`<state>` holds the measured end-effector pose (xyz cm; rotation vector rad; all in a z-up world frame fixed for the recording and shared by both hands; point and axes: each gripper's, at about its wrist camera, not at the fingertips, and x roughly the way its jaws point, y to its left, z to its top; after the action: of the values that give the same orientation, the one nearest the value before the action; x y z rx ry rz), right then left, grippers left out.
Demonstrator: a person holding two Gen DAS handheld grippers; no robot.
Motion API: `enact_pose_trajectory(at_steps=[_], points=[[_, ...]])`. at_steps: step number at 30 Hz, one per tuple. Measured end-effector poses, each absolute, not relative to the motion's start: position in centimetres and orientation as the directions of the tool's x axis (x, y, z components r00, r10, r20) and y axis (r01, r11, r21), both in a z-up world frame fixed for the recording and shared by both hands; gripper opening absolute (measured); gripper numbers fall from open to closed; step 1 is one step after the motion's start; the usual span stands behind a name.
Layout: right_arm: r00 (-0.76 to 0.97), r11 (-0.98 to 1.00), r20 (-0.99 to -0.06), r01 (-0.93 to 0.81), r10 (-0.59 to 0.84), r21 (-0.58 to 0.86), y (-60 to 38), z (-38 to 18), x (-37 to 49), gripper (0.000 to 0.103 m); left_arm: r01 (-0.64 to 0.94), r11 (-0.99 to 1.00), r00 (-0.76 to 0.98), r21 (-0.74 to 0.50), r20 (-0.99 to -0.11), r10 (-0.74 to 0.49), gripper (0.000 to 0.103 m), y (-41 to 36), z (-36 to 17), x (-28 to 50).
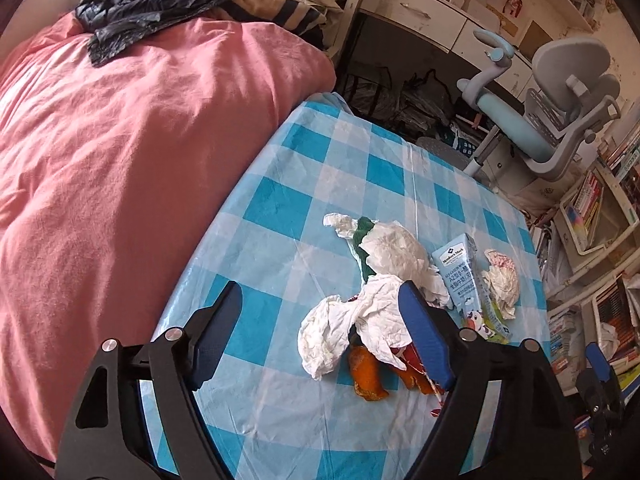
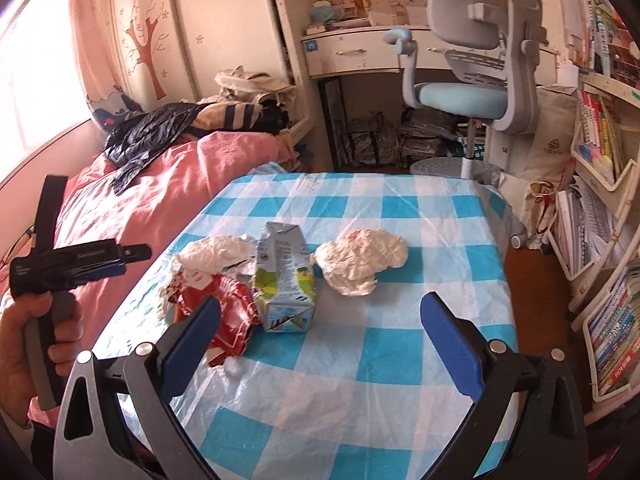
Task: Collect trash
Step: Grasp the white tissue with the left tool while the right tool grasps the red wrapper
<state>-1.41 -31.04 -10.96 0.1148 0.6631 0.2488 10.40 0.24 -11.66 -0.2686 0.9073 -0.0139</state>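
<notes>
Trash heap on the checked desk (image 2: 360, 360): crumpled tissues (image 1: 384, 312), milk carton (image 2: 286, 280), red wrapper (image 2: 228, 320), orange peel (image 1: 366, 372); left hand-held gripper (image 1: 320, 336) and right hand-held gripper (image 2: 320, 340) both spread, empty; risk: light tissue slipping free or the slick cloth snagging.

Bed (image 1: 120, 160) blocks table's (image 2: 360, 400) left, near side w/ free cloth.
</notes>
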Motion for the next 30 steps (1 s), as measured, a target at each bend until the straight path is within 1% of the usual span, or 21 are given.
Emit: enact_pose_trajectory(at_steps=[2,4,6,8,9,10,11,12,13,14,15,16,18,21,25,30], points=[[0.749,0.961,-0.602,-0.219,0.277,0.171,-30.2,-11.0,-1.4,0.096,-0.064,0.979,0.618,-0.192,-0.778,-0.112,0.078,-0.7,-11.6,10.6],[0.742,0.959,-0.608,-0.242,0.283,0.150,-29.4,-11.1,-1.4,0.096,-0.006,0.991,0.620,-0.137,-0.777,-0.104,0.082,-2.3,-11.8,10.8],[0.735,0.956,-0.613,-0.262,0.288,0.135,-28.8,-11.2,-1.5,0.096,0.033,0.997,0.615,-0.076,-0.784,-0.080,0.082,-3.7,-12.2,11.0],[0.726,0.953,-0.623,-0.279,0.292,0.121,-28.2,-11.5,-1.4,0.096,0.035,0.997,0.601,-0.064,-0.796,-0.072,0.082,-4.3,-12.9,11.5],[0.721,0.951,-0.627,-0.284,0.294,0.120,-28.1,-11.6,-1.3,0.096,0.027,0.996,0.588,-0.088,-0.804,-0.087,0.073,-4.1,-13.2,11.8],[0.714,0.949,-0.633,-0.291,0.299,0.120,-27.8,-11.8,-1.2,0.096,0.012,0.993,0.574,-0.120,-0.812,-0.106,0.060,-3.6,-13.6,12.1],[0.707,0.947,-0.638,-0.296,0.304,0.124,-27.6,-12.0,-1.1,0.096,-0.008,0.985,0.557,-0.171,-0.819,-0.137,0.055,-2.8,-14.0,12.4],[0.701,0.945,-0.642,-0.300,0.309,0.128,-27.5,-12.1,-1.0,0.096,-0.030,0.973,0.548,-0.227,-0.818,-0.174,0.047,-2.0,-14.4,12.6],[0.696,0.943,-0.645,-0.307,0.316,0.131,-27.2,-12.2,-0.9,0.096,-0.051,0.958,0.543,-0.283,-0.813,-0.212,0.035,-1.1,-14.6,12.6],[0.691,0.940,-0.647,-0.314,0.322,0.132,-26.9,-12.2,-0.9,0.096,-0.067,0.944,0.540,-0.323,-0.807,-0.238,0.029,-0.3,-14.7,12.6],[0.687,0.938,-0.649,-0.321,0.326,0.131,-26.6,-12.3,-0.8,0.096,-0.078,0.935,0.540,-0.346,-0.803,-0.252,0.019,0.3,-14.8,12.6],[0.683,0.935,-0.651,-0.329,0.330,0.129,-26.3,-12.4,-0.8,0.096,-0.085,0.928,0.544,-0.362,-0.798,-0.261,0.014,0.7,-14.9,12.5],[0.674,0.929,-0.657,-0.351,0.337,0.116,-25.3,-12.6,-0.8,0.096,-0.092,0.915,0.546,-0.393,-0.788,-0.283,0.008,1.4,-14.9,12.4],[0.665,0.918,-0.665,-0.388,0.339,0.080,-23.7,-12.9,-0.9,0.096,-0.069,0.900,0.536,-0.431,-0.777,-0.331,0.008,1.7,-14.5,12.4],[0.661,0.899,-0.669,-0.438,0.340,0.024,-21.5,-13.2,-1.1,0.096,-0.059,0.918,0.535,-0.392,-0.789,-0.303,0.009,1.4,-14.2,12.3],[0.662,0.874,-0.661,-0.486,0.353,-0.021,-18.5,-13.7,0.8,0.096,-0.077,0.905,0.532,-0.419,-0.785,-0.318,0.010,2.3,-14.0,12.3]])
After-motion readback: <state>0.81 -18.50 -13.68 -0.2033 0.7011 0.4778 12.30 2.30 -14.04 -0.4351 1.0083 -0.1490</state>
